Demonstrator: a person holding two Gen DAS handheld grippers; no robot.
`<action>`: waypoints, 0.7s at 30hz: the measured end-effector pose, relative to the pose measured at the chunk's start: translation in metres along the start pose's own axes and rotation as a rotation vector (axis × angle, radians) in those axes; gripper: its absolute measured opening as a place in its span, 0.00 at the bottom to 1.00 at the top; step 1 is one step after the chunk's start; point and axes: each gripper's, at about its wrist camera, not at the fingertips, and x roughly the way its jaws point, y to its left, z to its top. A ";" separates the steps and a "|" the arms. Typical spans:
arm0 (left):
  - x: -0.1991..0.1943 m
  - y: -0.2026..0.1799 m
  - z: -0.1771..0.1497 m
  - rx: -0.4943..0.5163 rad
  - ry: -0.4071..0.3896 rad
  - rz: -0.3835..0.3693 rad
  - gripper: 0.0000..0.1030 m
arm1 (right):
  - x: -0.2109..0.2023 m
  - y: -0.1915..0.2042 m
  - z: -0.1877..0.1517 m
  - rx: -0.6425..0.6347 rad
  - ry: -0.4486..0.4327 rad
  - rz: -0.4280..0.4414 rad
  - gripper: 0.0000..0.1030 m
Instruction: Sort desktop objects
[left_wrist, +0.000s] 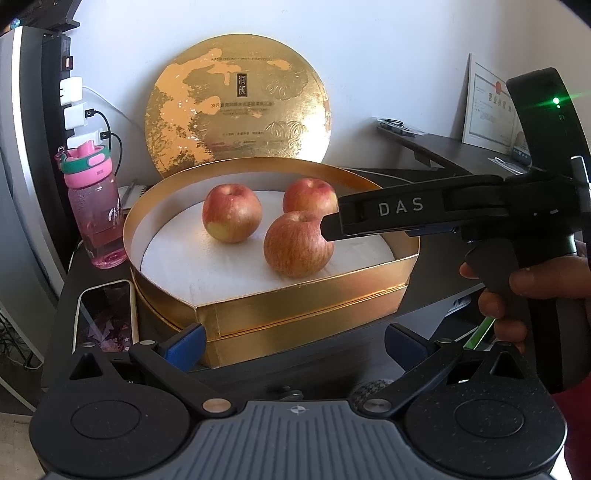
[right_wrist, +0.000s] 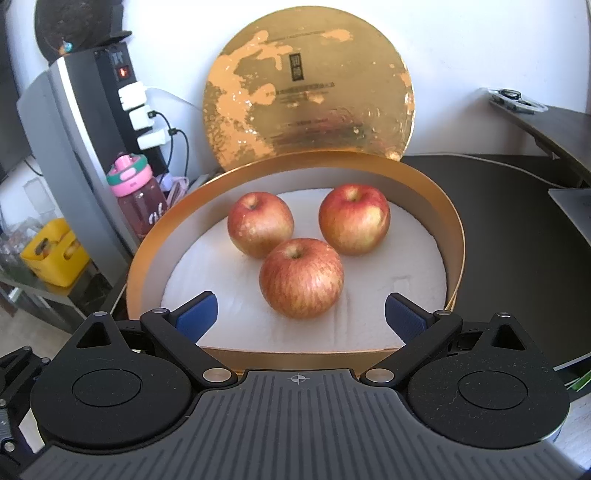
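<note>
Three red apples lie on white foam inside a round gold box (left_wrist: 295, 306) (right_wrist: 456, 236). In the right wrist view the front apple (right_wrist: 301, 277) sits just ahead of my right gripper (right_wrist: 300, 315), whose blue pads (right_wrist: 195, 314) stand wide apart and touch nothing; the left apple (right_wrist: 260, 223) and right apple (right_wrist: 354, 219) lie behind it. From the left wrist view, the right gripper (left_wrist: 328, 229) reaches in from the right, its tip beside the front apple (left_wrist: 295, 245). My left gripper (left_wrist: 293, 343) is open and empty before the box's front wall.
The gold lid (left_wrist: 238, 107) leans upright against the wall behind the box. A pink water bottle (left_wrist: 94, 206) and a phone (left_wrist: 105, 314) sit left of the box. A power strip with chargers (left_wrist: 74, 103) stands at far left. A yellow crate (right_wrist: 55, 254) sits lower left.
</note>
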 end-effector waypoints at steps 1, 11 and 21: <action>0.000 0.000 0.000 -0.002 0.001 0.000 0.99 | 0.000 0.000 0.000 0.000 0.000 0.001 0.97; 0.003 -0.002 0.002 -0.002 0.009 -0.007 0.99 | 0.000 -0.001 0.001 0.002 0.000 0.007 0.97; 0.006 -0.006 0.004 0.009 0.016 -0.054 0.99 | 0.000 -0.005 0.003 0.003 -0.010 -0.005 0.98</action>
